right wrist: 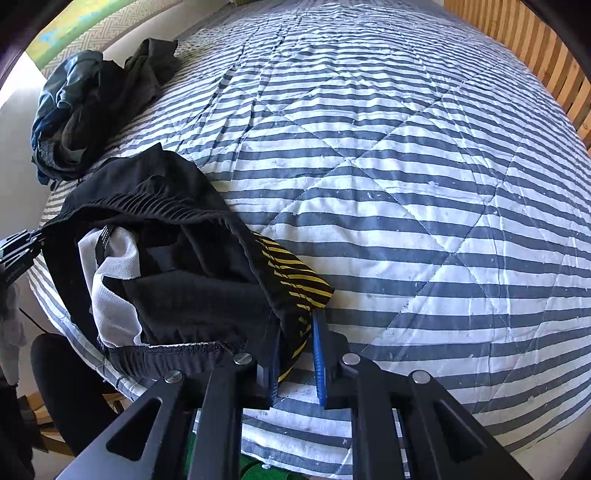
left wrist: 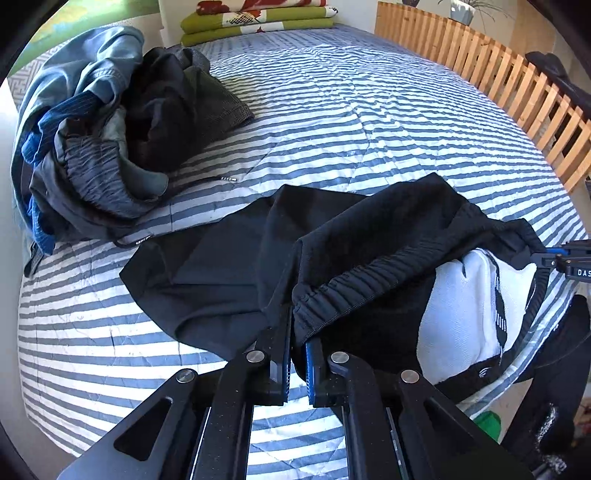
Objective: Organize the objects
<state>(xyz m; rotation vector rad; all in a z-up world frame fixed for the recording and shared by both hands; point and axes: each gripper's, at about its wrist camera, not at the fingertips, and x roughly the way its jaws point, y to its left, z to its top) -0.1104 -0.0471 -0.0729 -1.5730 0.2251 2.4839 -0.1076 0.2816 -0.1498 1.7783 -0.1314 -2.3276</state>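
Note:
A pair of black shorts [left wrist: 369,229] lies at the near edge of the striped bed, its waistband held apart so the white lining [left wrist: 465,314] shows. My left gripper [left wrist: 295,317] is shut on the elastic waistband at one side. In the right wrist view my right gripper [right wrist: 297,325] pinches the other side of the shorts [right wrist: 207,295], where a yellow-striped panel [right wrist: 295,273] runs between the pads. Each gripper also shows at the other view's edge: the right gripper [left wrist: 565,258] and the left gripper [right wrist: 22,243], both at the waistband.
A heap of blue, grey and dark clothes [left wrist: 103,140] sits on the bed's far left. Folded green floral blankets [left wrist: 258,18] lie at the head. A wooden slatted rail [left wrist: 498,74] lines the right side of the striped quilt [left wrist: 369,110]. A dark chair [right wrist: 66,387] stands below the bed's edge.

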